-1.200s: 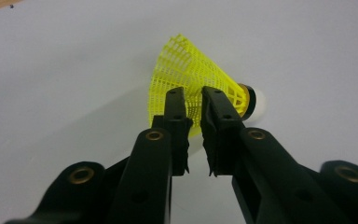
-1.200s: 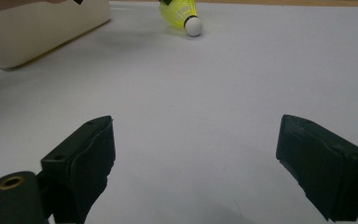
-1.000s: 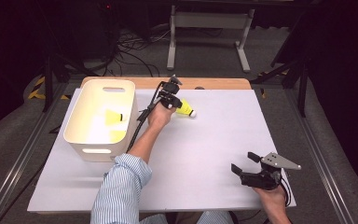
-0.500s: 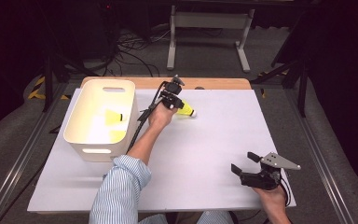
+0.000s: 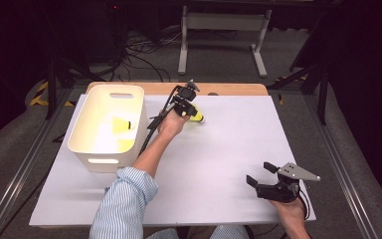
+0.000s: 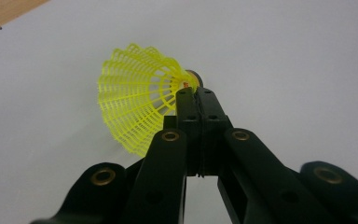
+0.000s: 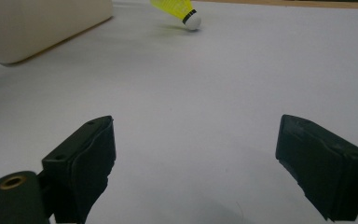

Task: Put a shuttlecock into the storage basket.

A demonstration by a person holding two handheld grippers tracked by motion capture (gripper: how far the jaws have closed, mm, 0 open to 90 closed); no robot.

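A yellow shuttlecock (image 5: 197, 118) with a white cork is at the far middle of the white table (image 5: 219, 149), just right of the bin. My left gripper (image 5: 188, 107) is shut on it. In the left gripper view the jaws meet on the neck just behind the cork, and the yellow mesh skirt (image 6: 135, 107) fans out to the left of my left gripper (image 6: 196, 93). The right gripper view shows the shuttlecock (image 7: 179, 10) far off, cork low over the table. My right gripper (image 5: 259, 174) rests near the front right edge, open with nothing between its fingers (image 7: 88, 163).
A white bin (image 5: 92, 149) with a handle slot stands at the left of the table, and a second yellow shuttlecock (image 5: 121, 124) lies inside it. A wooden strip (image 5: 238, 89) runs along the table's far edge. A striped sleeve (image 5: 124, 204) reaches in from the front.
The left gripper and its shuttlecock have edged slightly toward the bin. The right gripper has not moved.
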